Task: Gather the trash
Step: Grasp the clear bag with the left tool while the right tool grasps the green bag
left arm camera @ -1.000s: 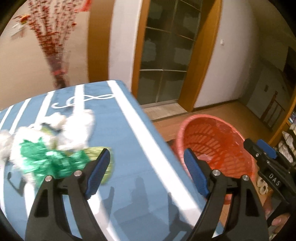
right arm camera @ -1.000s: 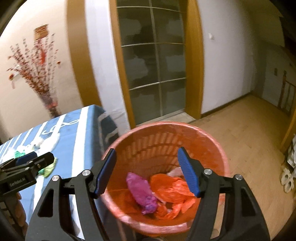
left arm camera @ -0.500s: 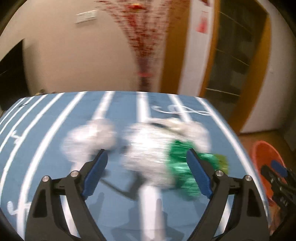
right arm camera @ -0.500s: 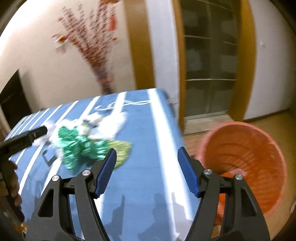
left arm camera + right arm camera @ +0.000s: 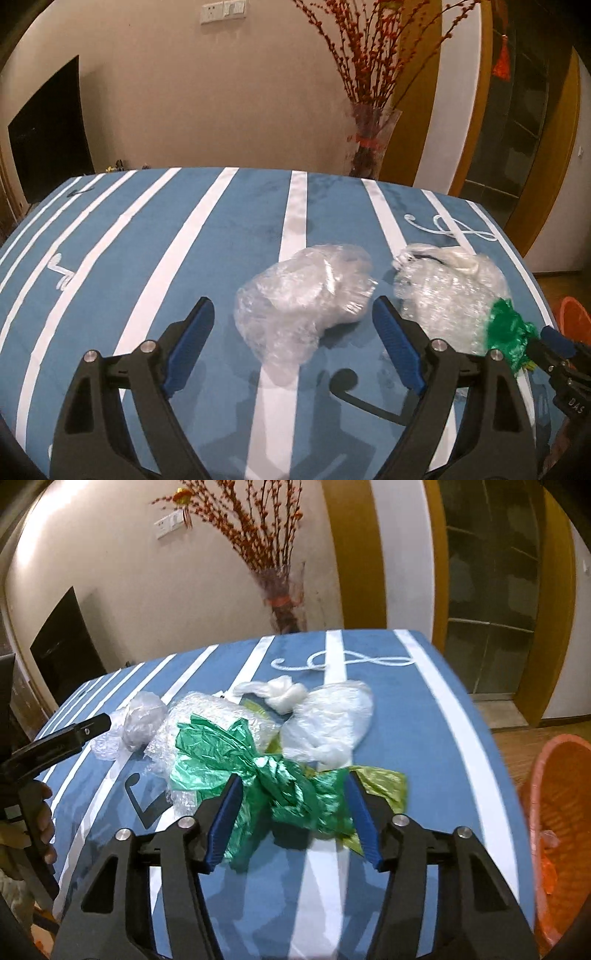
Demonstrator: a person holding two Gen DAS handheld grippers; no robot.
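Between your right gripper's (image 5: 291, 812) closing blue pads sits the crumpled green plastic bag (image 5: 258, 771), not yet pinched — its long axis runs left to right across the blue-and-white striped tablecloth (image 5: 110, 258). Your left gripper (image 5: 291, 347) stands wide apart around the clear crumpled plastic wad (image 5: 303, 306). Close too shallow and the slick film likely slips free — or drags the yellow-green wrapper (image 5: 380, 782) along, short of the orange basket (image 5: 554, 812).

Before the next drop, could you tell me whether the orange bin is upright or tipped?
Upright: the bin stands on the floor beside the table, mouth upward.
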